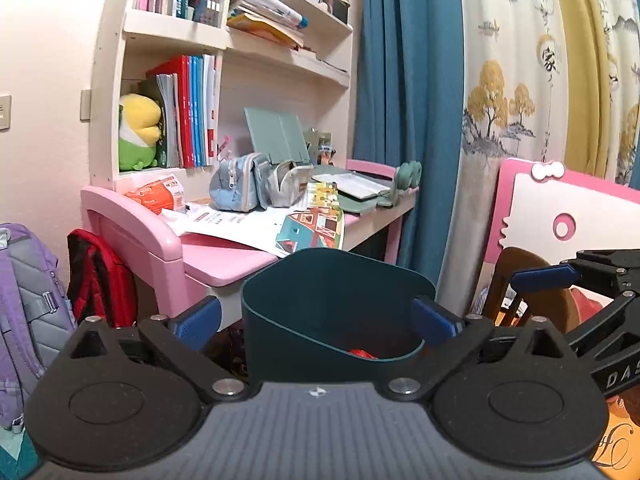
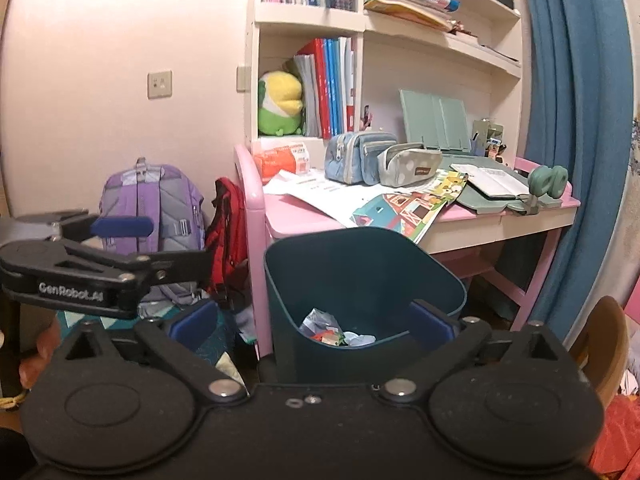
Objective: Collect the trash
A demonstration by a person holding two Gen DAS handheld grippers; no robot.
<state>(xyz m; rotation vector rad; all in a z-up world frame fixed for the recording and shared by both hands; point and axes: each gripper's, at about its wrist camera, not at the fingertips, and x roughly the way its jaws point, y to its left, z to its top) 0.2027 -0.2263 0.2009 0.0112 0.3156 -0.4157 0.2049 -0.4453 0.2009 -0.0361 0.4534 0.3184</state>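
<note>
1. Left gripper (image 1: 316,322) spread wide, blue pads (image 1: 198,320) apart with nothing between them but the view of the bin beyond; pointing slightly downward
2. Right gripper (image 2: 312,322) likewise spread wide, blue pads (image 2: 192,326) gripping nothing
3. Each gripper visible in the other's camera: right one at the right edge of the left wrist view, left one at the left edge of the right wrist view, both level with the bin's upper half
4. Dark teal trash bin (image 2: 360,268) just ahead of both grippers, upright, open-topped, standing in front of the pink desk (image 2: 280,208)
5. Trash (image 2: 332,330) lying in the bottom of the bin: crumpled pale blue and clear wrappers with red and green scraps; only a red scrap (image 1: 362,353) showing from the left wrist view
6. Desk top cluttered: printed sheets, colourful picture booklet (image 2: 404,206) overhanging the front edge above the bin, blue pencil case (image 2: 352,156), grey dotted pencil case (image 2: 408,166), open book on green stand (image 2: 492,180)
7. Shelf unit above desk holding books and green-yellow plush toy (image 2: 280,102)
8. Purple backpack (image 2: 152,204) and red bag (image 2: 228,228) left of the desk; blue curtain (image 2: 576,100) to the right
</note>
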